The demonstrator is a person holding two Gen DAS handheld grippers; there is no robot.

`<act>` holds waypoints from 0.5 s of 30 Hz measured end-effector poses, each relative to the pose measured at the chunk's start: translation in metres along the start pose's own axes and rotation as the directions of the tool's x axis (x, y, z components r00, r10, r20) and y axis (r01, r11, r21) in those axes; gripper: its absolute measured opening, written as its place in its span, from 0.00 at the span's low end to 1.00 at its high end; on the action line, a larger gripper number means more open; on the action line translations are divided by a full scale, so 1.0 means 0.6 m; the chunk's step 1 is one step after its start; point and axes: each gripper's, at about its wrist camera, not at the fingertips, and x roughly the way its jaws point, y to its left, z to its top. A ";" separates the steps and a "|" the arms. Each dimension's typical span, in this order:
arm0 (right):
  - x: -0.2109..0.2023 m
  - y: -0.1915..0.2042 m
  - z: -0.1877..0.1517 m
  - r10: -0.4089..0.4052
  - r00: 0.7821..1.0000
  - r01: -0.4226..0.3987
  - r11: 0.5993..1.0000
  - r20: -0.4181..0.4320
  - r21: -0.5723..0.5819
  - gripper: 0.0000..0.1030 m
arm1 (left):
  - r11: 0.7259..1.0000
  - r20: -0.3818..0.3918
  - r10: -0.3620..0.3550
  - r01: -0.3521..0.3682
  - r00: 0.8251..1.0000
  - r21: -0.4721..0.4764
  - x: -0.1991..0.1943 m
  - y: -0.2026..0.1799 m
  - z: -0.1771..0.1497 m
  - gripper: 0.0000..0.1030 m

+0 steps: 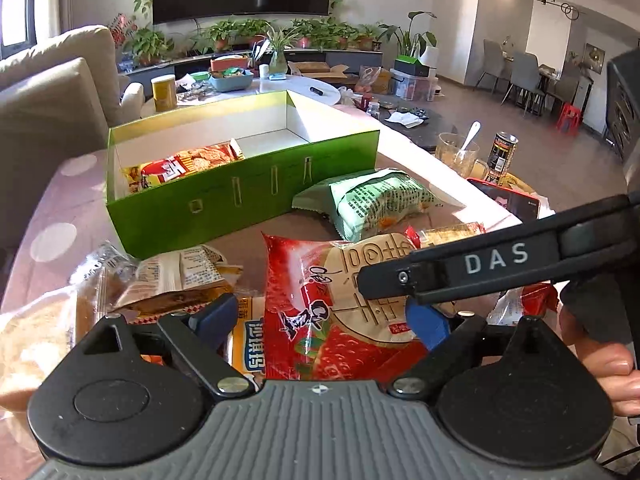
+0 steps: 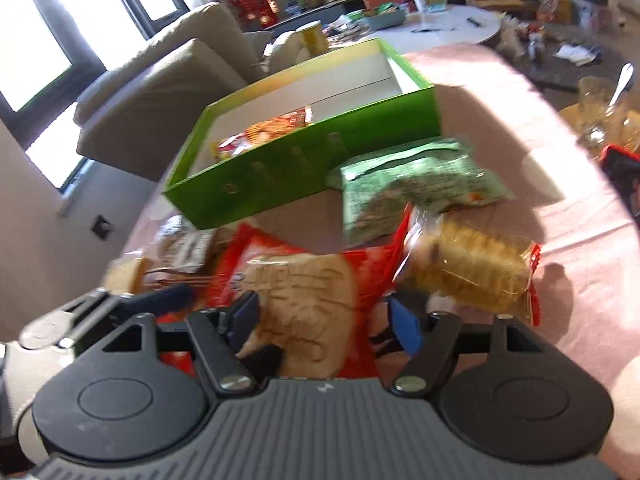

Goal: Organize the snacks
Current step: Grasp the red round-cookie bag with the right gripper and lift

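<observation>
Nearest, both hand-held grippers, left (image 1: 320,320) and right (image 2: 324,324), gape unclenched around the red strawberry-print snack bag (image 1: 320,304) on the surface. One red-orange cracker packet (image 1: 180,166) sits inside the green cardboard box (image 1: 240,204); several snacks remain outside.

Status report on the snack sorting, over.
Left gripper and right gripper open over the red strawberry packet. Green box holds one cracker pack. Green packet lies between.
</observation>
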 end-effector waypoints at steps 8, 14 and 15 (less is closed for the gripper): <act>0.014 -0.012 -0.001 0.053 0.997 -0.051 0.998 -0.051 0.038 0.57 | 0.998 -0.004 -0.057 0.057 0.998 -0.003 0.015 0.001 0.002 0.86; 0.014 0.011 -0.007 0.088 0.994 -0.088 0.996 -0.069 0.004 0.58 | 0.992 0.015 -0.123 0.123 0.992 0.004 -0.004 -0.014 0.007 0.68; 0.010 0.017 -0.008 0.086 0.995 -0.086 0.996 -0.057 -0.009 0.57 | 0.993 0.016 -0.115 0.114 0.993 0.011 -0.007 -0.018 0.010 0.68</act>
